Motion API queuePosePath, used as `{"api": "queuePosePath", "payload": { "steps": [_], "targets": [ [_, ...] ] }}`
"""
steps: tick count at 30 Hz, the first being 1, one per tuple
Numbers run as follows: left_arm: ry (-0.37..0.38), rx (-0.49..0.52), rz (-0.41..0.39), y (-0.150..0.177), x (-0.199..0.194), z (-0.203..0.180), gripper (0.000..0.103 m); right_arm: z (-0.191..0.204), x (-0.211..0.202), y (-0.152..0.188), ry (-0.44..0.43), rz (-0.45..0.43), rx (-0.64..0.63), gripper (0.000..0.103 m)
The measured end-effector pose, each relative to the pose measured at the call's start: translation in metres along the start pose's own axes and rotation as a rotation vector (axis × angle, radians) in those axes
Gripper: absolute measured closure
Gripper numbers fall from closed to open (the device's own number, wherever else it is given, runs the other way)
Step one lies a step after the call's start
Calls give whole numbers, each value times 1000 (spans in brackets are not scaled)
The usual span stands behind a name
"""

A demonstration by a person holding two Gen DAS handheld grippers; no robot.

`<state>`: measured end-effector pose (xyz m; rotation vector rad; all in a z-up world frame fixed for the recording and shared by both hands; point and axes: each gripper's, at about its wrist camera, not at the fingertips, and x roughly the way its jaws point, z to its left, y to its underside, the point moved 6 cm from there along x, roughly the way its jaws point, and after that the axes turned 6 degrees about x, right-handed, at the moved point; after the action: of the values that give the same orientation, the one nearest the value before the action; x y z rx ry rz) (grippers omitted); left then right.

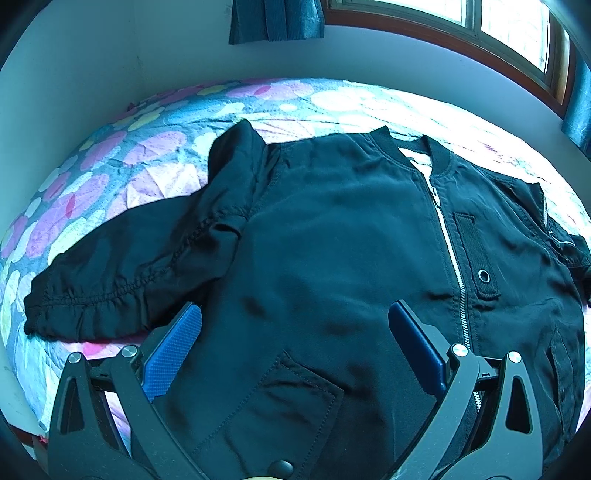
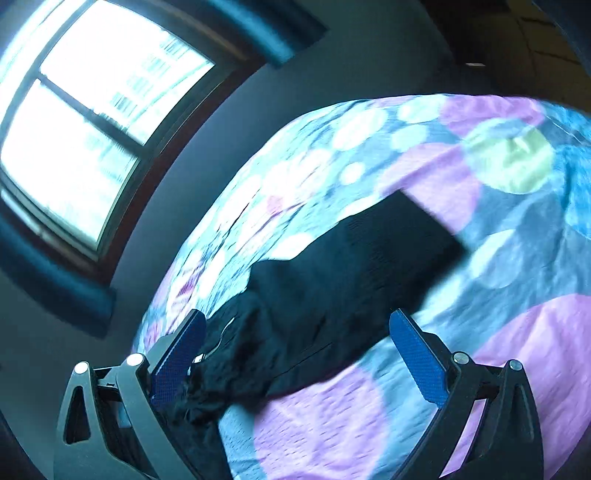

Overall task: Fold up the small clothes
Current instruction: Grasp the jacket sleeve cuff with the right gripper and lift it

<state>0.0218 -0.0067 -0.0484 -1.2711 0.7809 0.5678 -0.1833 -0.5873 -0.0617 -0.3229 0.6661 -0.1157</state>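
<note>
A small black bomber jacket (image 1: 332, 229) lies front up on a bed with a dotted pastel cover (image 1: 147, 147). Its white zipper (image 1: 452, 251) is closed and its left sleeve (image 1: 122, 280) lies out to the side. My left gripper (image 1: 295, 325) is open above the jacket's lower front, its blue pads either side of the cloth. In the right wrist view my right gripper (image 2: 297, 332) is open over the jacket's other sleeve (image 2: 332, 284), which lies stretched on the cover (image 2: 480, 369). The view is motion blurred.
A wall and a window with a wooden frame (image 1: 517, 44) run behind the bed, with a blue curtain (image 1: 275, 18) hanging at the top. The window (image 2: 85, 129) also shows in the right wrist view. The bed's near edge (image 1: 33, 413) shows at lower left.
</note>
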Motion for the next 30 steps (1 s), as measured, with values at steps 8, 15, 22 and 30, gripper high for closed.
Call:
{"api": "queuePosePath", "payload": {
  "steps": [8,15,22,30],
  "targets": [
    [2,23,11,3,1,-9,2,-77,7,-39,-94,52,258,5],
    [1,7,33,5,5,-5,2,-67,36,-52,-66,74,236,5],
    [8,9,44,7,7,-6,2,-61,45,-41,48,88,137,46],
    [-3,6,47,10,6,-4,2,-83,16,-49,-60,3,214,89]
  ]
}}
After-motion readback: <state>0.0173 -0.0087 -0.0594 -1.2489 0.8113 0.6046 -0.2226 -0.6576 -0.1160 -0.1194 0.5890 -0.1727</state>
